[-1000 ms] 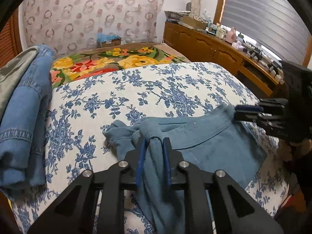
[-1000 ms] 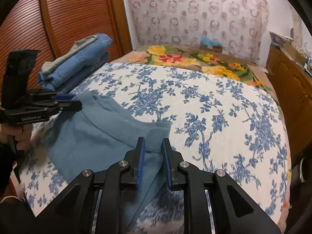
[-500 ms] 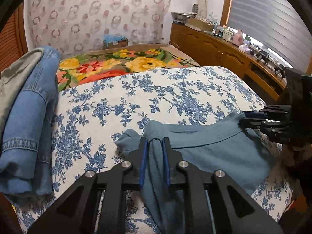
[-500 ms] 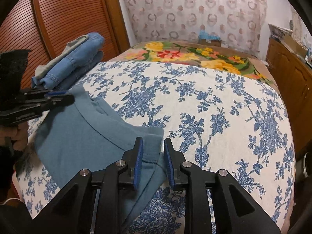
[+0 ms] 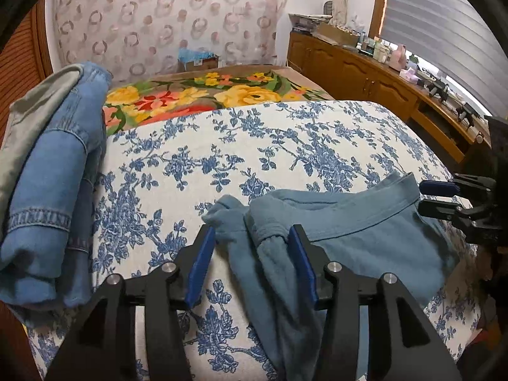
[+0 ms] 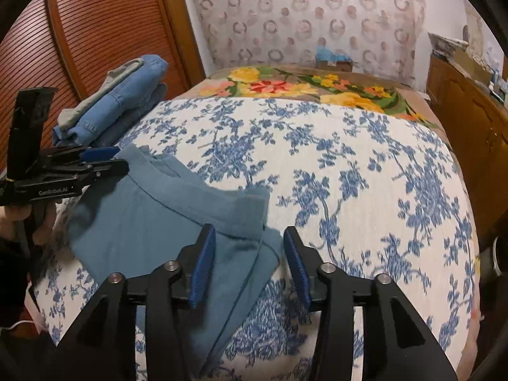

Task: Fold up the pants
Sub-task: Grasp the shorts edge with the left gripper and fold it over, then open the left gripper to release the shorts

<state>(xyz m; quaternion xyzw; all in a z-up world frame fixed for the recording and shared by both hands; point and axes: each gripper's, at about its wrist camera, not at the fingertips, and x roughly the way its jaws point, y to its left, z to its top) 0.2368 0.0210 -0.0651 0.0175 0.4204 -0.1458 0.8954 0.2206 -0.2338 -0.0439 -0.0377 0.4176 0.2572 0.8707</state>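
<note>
Teal-blue pants [image 5: 355, 235] lie on the blue-flowered bedspread [image 5: 254, 146], waistband toward the bed's middle, legs hanging over the near edge. My left gripper [image 5: 252, 241] is open, its jaws on either side of a bunched waistband corner. My right gripper [image 6: 249, 247] is open, its jaws on either side of the other waistband corner [image 6: 250, 212]. The pants also show in the right wrist view [image 6: 152, 222]. Each gripper shows in the other's view: the right one [image 5: 444, 198] beside the pants, the left one [image 6: 92, 162] at the cloth's far corner.
A stack of folded jeans and a grey-green garment [image 5: 47, 171] lies at the bed's left edge, also in the right wrist view [image 6: 117, 101]. A bright flowered blanket [image 5: 206, 95] covers the head end. A wooden sideboard [image 5: 374, 73] runs along the right.
Both grippers have opened and let go of the waistband corners. The pants now rest on the bed, and both views have drawn slightly nearer the near edge.
</note>
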